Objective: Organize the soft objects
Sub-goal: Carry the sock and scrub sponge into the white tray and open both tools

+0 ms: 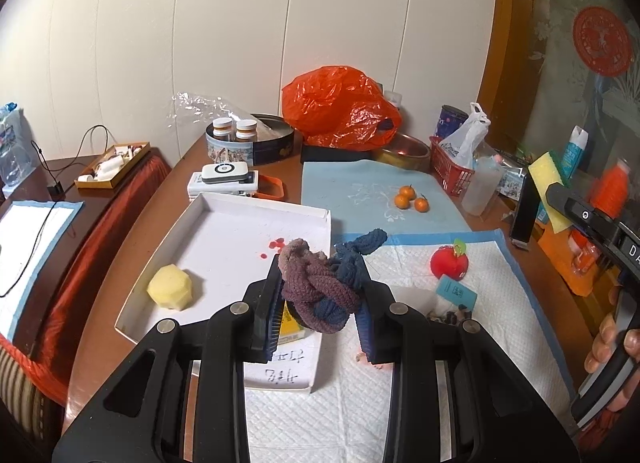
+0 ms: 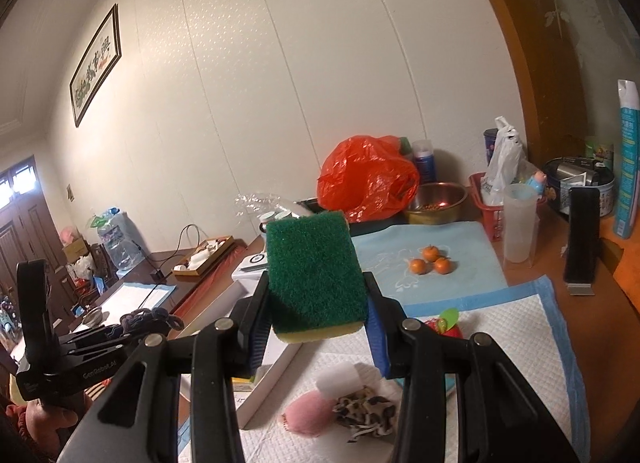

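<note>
Right now the left gripper [image 1: 320, 303] is pinching a knotted bundle of knitted cloth [image 1: 324, 283], brown and dark blue, between its nearly closed jaws; the bundle is bulging up above the blue pads [image 1: 267, 319] and one blue tail is sticking out toward the right. It is hanging in the air over the near right corner of a shallow white box [image 1: 256, 223]. Inside that box a pale yellow sponge block [image 1: 170, 287] is lying near the left wall, with a few red spots on the floor further back. Handwriting is showing on the box's near wall.

Meanwhile the right gripper [image 2: 318, 315] is clamping a green and yellow scouring sponge [image 2: 316, 279], green face toward the camera, yellow layer at the bottom edge, its jaws pressed against the sponge's two sides. The sponge is being held above the table, over the white quilted pad [image 1: 480, 303].

On that pad a red plush apple [image 1: 449, 263] with a green leaf is sitting beside a small light-blue tag [image 1: 456, 290]. Nearer the right gripper, a pink plush piece [image 2: 306, 413], a white foam piece [image 2: 338, 383] and a leopard-print cloth item [image 2: 366, 411] are lying close together.

Further back, three small oranges [image 1: 411, 197] are resting on a light-blue mat [image 1: 360, 191]. Behind them an orange plastic bag [image 1: 340, 107], a metal bowl [image 2: 436, 203], a red basket [image 1: 450, 169] and a round tin [image 1: 252, 143] are standing along the wall.
</note>
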`<state>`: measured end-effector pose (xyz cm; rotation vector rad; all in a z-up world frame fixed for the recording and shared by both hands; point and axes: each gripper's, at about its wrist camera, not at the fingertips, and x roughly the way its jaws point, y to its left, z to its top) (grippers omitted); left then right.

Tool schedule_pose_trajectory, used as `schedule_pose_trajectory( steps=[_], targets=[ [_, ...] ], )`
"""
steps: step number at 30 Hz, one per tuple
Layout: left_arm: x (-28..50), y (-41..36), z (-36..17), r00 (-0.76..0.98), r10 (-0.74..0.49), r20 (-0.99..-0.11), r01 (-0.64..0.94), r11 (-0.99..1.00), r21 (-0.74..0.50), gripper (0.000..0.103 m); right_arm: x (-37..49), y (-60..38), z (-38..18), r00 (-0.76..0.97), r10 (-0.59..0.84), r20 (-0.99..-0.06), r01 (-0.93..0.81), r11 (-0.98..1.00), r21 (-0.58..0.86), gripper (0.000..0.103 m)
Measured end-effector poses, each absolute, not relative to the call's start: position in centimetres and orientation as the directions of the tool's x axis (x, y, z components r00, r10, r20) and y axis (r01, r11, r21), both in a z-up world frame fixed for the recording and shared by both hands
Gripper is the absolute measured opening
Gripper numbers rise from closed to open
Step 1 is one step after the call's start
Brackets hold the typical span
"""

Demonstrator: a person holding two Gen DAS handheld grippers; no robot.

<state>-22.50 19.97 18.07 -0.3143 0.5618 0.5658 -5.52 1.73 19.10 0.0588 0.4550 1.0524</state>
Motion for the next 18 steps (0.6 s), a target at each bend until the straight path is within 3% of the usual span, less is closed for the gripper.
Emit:
schedule_pose_trajectory(
  steps=[18],
  targets=[
    [-25.7, 23.7, 18.3, 0.700, 0.433, -0.567, -0.591, 0.798, -0.120, 0.030, -8.9, 5.3, 18.9, 0.385, 0.856, -0.344, -0.838, 0.481, 0.258, 0.042]
  ],
)
